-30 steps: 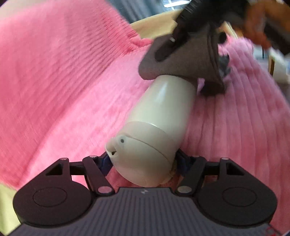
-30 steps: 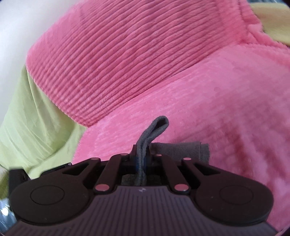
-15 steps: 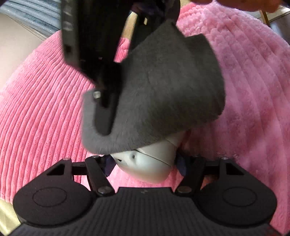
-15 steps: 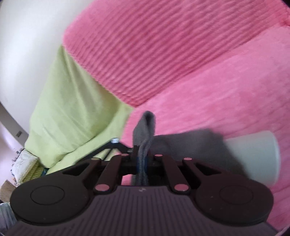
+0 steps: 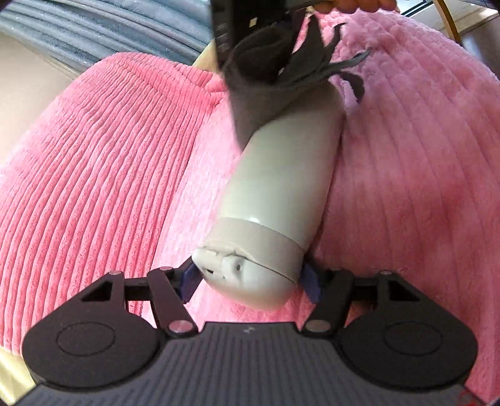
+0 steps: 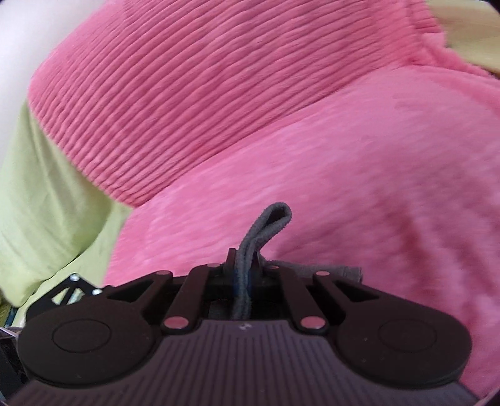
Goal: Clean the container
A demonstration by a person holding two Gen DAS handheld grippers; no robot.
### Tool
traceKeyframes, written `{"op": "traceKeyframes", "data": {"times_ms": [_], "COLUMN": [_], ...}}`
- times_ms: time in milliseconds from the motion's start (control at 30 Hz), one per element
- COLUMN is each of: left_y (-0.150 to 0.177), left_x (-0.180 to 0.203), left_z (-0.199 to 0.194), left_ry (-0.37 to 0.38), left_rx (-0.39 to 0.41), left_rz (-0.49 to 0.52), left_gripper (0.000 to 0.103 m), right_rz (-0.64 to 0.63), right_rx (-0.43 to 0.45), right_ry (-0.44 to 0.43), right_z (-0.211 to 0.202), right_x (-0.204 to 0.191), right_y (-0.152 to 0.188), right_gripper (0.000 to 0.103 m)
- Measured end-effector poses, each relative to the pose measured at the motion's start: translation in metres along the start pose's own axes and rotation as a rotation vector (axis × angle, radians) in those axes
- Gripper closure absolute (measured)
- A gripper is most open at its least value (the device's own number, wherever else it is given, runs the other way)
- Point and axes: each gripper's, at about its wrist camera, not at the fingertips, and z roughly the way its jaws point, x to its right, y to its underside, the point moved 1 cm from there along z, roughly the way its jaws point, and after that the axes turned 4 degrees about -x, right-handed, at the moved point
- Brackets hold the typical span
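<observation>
A white container [image 5: 281, 175] with a capped top lies tilted over the pink cushion, base pointing away. My left gripper [image 5: 251, 281] is shut on its cap end, blue pads [image 5: 189, 278] on both sides, jaws closing tighter. A grey cloth [image 5: 259, 93] wraps the container's far end, under the right tool's black frame. In the right wrist view my right gripper [image 6: 245, 259] is shut on a fold of the grey cloth [image 6: 268, 218], jaws still closing on it. The container is hidden in that view.
A pink ribbed cushion [image 5: 93, 171] and a plush pink seat [image 6: 375, 156] fill both views. Lime green fabric [image 6: 47, 187] lies at the left. A grey ribbed surface [image 5: 93, 25] is at the far top left. A hand [image 5: 359, 4] shows at the top edge.
The cloth slid along the container to the cap end, then back to the far end. The container has rolled in my left gripper, so the cap's spout now faces differently.
</observation>
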Motion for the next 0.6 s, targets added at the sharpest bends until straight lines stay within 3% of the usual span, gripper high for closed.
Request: {"op": "traceKeyframes", "data": {"times_ms": [200, 367, 500, 600], "left_y": [0.004, -0.001, -0.003, -0.004], "left_x": [-0.007, -0.009, -0.019, -0.029], "left_z": [0.009, -0.016, -0.032, -0.057], "left_ry": [0.011, 0.003, -0.012, -0.004], "left_rx": [-0.016, -0.054, -0.096, -0.102], "left_rz": [-0.028, -0.032, -0.118, -0.224], "left_gripper": [0.037, 0.034, 0.033, 0.033], "right_rz": [0.06, 0.087, 0.087, 0.146], "right_rx": [0.037, 0.073, 0.163, 0.302], "right_ry": [0.06, 0.128, 0.218, 0.194], "right_z": [-0.017, -0.026, -0.052, -0.09], "right_x": [0.033, 0.05, 0.059, 0.067], "right_y": [0.0, 0.006, 0.015, 0.03], "right_gripper": [0.1, 0.099, 0.1, 0.098]}}
